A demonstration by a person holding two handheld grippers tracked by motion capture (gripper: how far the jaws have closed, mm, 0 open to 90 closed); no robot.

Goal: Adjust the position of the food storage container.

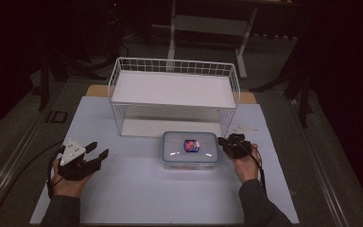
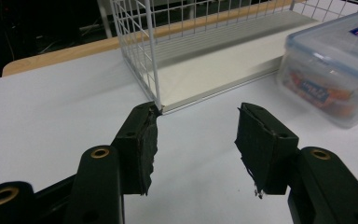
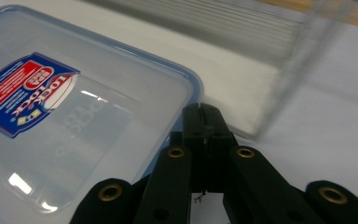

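A clear plastic box (image 1: 190,150) with a blue-rimmed lid and a red and blue label (image 3: 23,93) sits at the middle of the white mat. Something orange shows through its wall in the left gripper view (image 2: 331,70). My right gripper (image 1: 223,141) is at the box's far right corner. Its jaws are shut together, with the tip (image 3: 205,114) against the lid's rim (image 3: 186,74). I cannot tell whether it pinches anything there. My left gripper (image 1: 100,148) rests left of the box, well apart from it. It stands open (image 2: 196,135) with nothing between its pads.
A white wire rack (image 1: 170,61) with an upper white shelf stands just behind the box, and its near left corner post (image 2: 151,56) is close ahead of the left gripper. The white mat (image 1: 146,189) has free room in front. A wooden table edge (image 2: 51,58) shows behind.
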